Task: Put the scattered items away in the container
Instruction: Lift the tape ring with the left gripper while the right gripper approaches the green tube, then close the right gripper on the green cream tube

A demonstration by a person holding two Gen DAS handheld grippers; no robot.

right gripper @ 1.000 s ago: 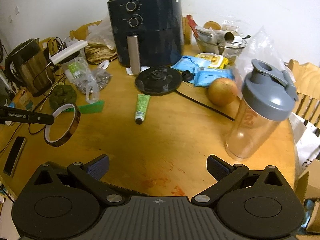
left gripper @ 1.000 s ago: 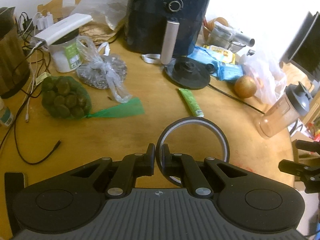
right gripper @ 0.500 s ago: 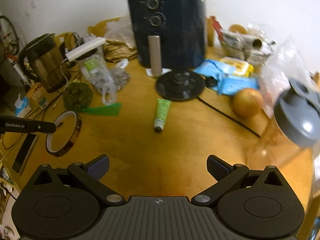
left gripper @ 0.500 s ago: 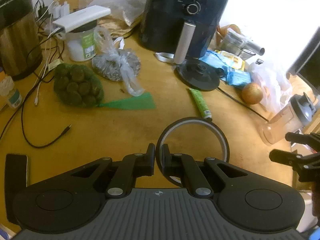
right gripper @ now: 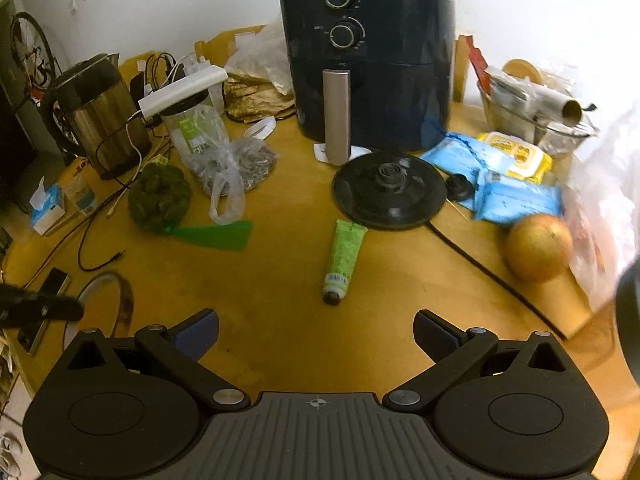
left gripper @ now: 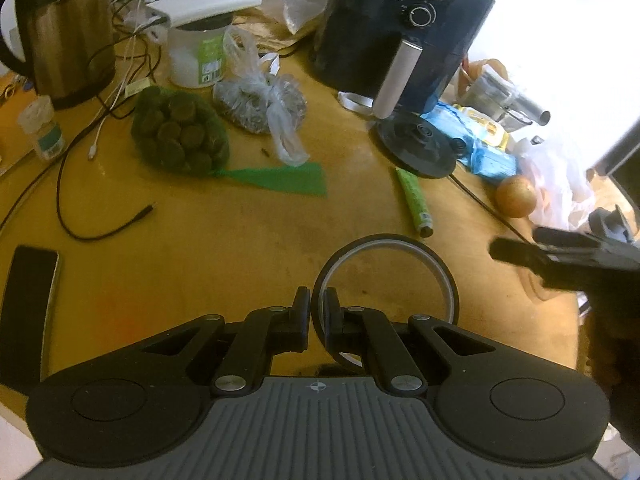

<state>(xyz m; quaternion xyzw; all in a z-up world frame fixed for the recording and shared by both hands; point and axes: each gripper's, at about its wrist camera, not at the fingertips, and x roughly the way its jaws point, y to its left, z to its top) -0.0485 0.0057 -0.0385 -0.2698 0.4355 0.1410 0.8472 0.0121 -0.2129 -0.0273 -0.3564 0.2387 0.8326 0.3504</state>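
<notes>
A ring of brown tape [left gripper: 386, 240] hangs over the wooden table [left gripper: 240, 248], and my left gripper [left gripper: 317, 305] is shut on its near rim. From the right wrist view the same tape roll [right gripper: 124, 300] shows at the far left, with a left fingertip [right gripper: 40, 308] beside it. My right gripper [right gripper: 316, 332] is open and holds nothing; it hovers above bare tabletop short of a green tube [right gripper: 344, 256]. It also enters the left wrist view from the right, right gripper [left gripper: 516, 242], blurred. A round yellow-brown fruit [right gripper: 538, 248] lies to the right.
A dark air fryer [right gripper: 368, 60], a kettle base [right gripper: 388, 192] with its cord, blue packs [right gripper: 516, 200] and a glass bowl [right gripper: 532, 120] crowd the back. A kettle [left gripper: 68, 28], green net bag [left gripper: 180, 132], plastic bag [left gripper: 260, 100], cables and a phone [left gripper: 28, 304] lie left.
My right gripper has swung left: the shaker bottle has slid out of its view and the green tube now lies ahead. The left gripper has rolled slightly, tape still clamped.
</notes>
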